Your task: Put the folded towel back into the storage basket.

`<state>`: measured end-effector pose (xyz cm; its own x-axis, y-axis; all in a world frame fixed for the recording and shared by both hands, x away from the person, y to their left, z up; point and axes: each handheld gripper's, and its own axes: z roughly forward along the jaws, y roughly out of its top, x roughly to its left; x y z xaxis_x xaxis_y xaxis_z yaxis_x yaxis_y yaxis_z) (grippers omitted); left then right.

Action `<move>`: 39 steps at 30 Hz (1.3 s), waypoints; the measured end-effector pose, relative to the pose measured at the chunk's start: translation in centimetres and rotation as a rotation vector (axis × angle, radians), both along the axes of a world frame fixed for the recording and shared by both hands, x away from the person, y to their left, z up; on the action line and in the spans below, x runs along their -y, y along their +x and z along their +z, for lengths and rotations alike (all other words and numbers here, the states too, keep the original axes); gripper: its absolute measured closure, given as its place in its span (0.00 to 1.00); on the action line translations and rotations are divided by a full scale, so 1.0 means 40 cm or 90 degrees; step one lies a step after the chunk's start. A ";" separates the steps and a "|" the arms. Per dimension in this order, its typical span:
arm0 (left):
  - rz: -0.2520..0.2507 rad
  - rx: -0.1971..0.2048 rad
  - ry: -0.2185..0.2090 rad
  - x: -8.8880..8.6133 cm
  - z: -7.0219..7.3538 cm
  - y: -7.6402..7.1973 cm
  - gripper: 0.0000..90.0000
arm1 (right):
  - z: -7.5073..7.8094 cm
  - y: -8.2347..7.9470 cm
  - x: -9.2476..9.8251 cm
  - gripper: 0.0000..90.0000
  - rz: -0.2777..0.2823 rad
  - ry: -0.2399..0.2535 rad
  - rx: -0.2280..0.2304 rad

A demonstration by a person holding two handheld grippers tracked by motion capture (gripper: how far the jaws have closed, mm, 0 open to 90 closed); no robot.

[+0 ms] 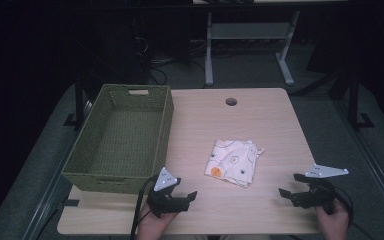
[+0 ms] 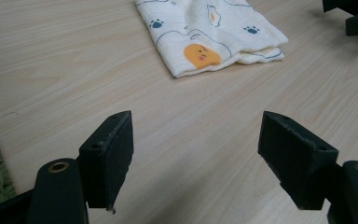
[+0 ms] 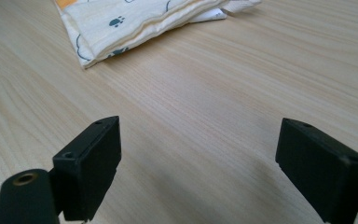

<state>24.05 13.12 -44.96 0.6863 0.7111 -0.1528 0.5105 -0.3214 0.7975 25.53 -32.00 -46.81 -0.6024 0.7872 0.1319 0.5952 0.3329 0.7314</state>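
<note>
Folded cloth [image 1: 234, 162] with the little egg and paw prints sits flat on the table [image 1: 260, 120], right of the green woven basket [image 1: 121, 140] and apart from it. Left gripper [image 1: 187, 196] and right gripper [image 1: 288, 186] both hang near the front edge either side of it – jaws spread wide, nothing between them

One folded patterned cloth [image 1: 234, 161], one green woven basket [image 1: 165, 127], two hand-held grippers, left [image 1: 186, 197] and right [image 1: 291, 184], on one wooden worktop [image 1: 260, 120].
</note>
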 end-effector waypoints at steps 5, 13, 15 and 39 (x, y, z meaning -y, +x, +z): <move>-0.004 -0.002 0.000 0.008 0.000 -0.001 0.30 | 0.002 -0.003 0.000 0.15 -0.001 0.006 0.002; -0.028 0.002 -0.009 0.028 0.012 -0.005 0.30 | 0.005 -0.009 0.003 0.15 -0.004 0.008 0.007; -0.029 -0.001 -0.008 0.035 0.015 0.000 0.30 | 0.006 -0.009 0.002 0.15 -0.002 0.007 0.008; -0.080 -0.045 0.015 0.158 0.059 0.097 0.30 | 0.004 -0.006 0.006 0.15 -0.008 0.016 0.015</move>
